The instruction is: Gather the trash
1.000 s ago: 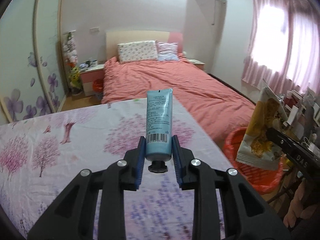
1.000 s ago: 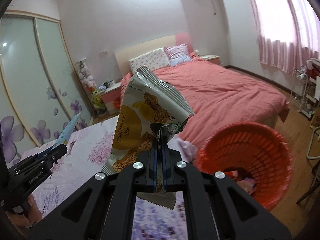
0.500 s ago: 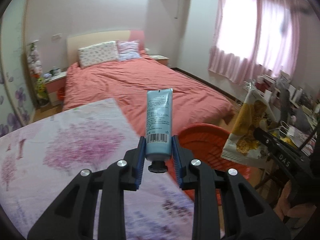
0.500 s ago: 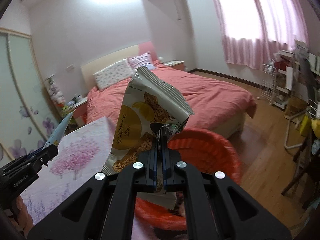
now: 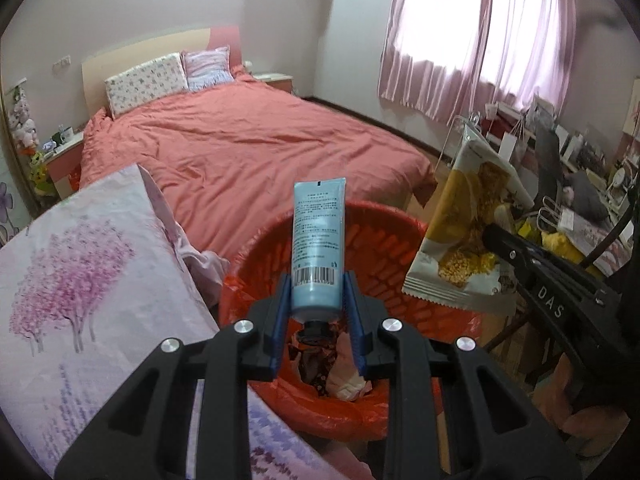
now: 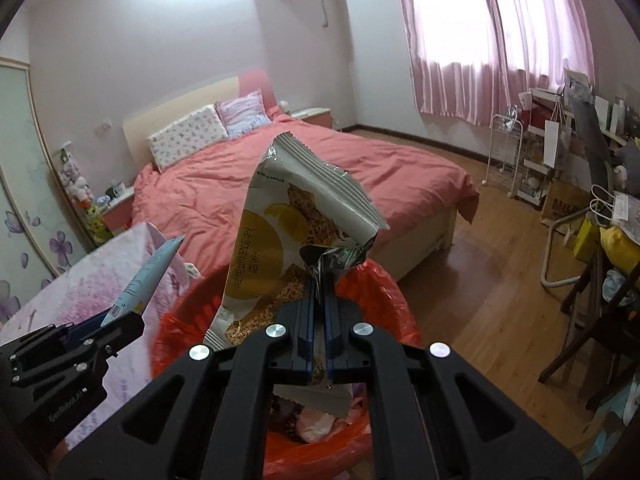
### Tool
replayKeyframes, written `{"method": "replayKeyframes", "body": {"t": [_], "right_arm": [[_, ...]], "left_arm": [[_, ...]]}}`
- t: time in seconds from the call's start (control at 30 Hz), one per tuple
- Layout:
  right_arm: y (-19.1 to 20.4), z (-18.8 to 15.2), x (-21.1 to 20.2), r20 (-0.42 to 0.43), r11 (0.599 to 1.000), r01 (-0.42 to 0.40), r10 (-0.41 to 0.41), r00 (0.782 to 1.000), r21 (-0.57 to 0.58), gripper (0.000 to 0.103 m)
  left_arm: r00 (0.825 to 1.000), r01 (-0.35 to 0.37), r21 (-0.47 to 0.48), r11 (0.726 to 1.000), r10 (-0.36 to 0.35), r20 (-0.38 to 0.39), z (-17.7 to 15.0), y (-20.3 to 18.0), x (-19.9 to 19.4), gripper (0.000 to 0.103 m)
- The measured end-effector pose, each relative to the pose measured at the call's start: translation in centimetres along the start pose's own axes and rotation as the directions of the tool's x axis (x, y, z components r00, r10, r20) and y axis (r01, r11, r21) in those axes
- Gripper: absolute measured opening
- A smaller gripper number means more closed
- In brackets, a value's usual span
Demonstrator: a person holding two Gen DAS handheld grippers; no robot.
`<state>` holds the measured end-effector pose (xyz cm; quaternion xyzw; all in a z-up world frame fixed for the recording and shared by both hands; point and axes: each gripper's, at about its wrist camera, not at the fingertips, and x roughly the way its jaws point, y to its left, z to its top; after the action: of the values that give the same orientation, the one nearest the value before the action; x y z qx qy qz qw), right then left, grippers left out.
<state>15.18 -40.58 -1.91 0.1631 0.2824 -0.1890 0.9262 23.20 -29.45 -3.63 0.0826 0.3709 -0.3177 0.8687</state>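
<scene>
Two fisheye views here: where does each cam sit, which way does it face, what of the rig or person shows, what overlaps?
Left wrist: on the left gripper, facing forward-down along its fingers at the blue tube over the red bin; right gripper and a hand show at right.
Right wrist: on the right gripper, facing forward-down past the snack wrapper; left gripper shows at left.
Shared: bin, tube, wrapper, bed, curtains.

Open mouth of the red basket [image 5: 384,236] right under both sets of fingers, partly filled with crumpled waste [image 5: 344,376] at the bottom. Hemmed in on the left by the cloth-covered desk [image 5: 92,280], behind by the bed [image 5: 248,152]. Bare wooden floor [image 6: 492,280] free to the right, up to cluttered chairs [image 6: 592,312].
</scene>
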Motion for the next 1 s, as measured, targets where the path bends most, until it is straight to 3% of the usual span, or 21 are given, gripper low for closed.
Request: {"method": "replayKeyframes", "body": {"t": [0.17,0.2,0.3,0.43,0.57,0.67,0.77,1.0], "right_arm": [[-0.4,-0.7,1.8,-0.066,1.000,-0.007,0.007,0.998,-0.012,0.010],[-0.4,-0.8,1.6,-0.074,1.000,-0.008,0.007,0.997,-0.012,0.016],[-0.5,-1.0,2.1,-0.103,1.000,-0.027,0.027,0.994,0.004,0.016],[-0.7,-1.1,1.7,-0.121,0.999,-0.030,0.032,0.992,0.020,0.025],[-0.8,-0.7,0.0,-0.093,0.999,-0.025,0.028,0.995,0.035,0.027],[-0.9,-0.3,-1.6,-0.048,0.999,-0.025,0.027,0.998,0.047,0.050],[-0.3,-0.2,-4.6,0.009,0.998,-0.045,0.044,0.999,0.042,0.064],[3.0,-1.1,-10.8,0.140,0.998,-0.065,0.066,0.988,-0.013,0.096]], "left_arm": [[0.998,-0.008,-0.011,1.000,0.007,-0.067,-1.1,0.5,2.7,0.027],[0.997,-0.013,-0.010,1.000,0.013,-0.070,-1.2,0.5,3.0,0.030],[0.997,-0.027,-0.014,1.000,0.026,-0.074,-1.6,1.2,3.4,0.041],[0.996,-0.057,-0.038,0.998,0.054,-0.072,-1.6,2.7,3.0,0.042],[0.995,-0.090,-0.062,0.994,0.086,-0.053,-1.7,4.4,1.2,0.042],[0.995,-0.102,-0.077,0.992,0.100,-0.027,-2.0,5.4,-1.0,0.043],[0.992,-0.123,-0.084,0.989,0.125,0.022,-2.5,6.1,-4.1,0.050],[0.971,-0.185,-0.130,0.974,0.201,0.127,-5.9,7.7,-12.7,0.076]]}}
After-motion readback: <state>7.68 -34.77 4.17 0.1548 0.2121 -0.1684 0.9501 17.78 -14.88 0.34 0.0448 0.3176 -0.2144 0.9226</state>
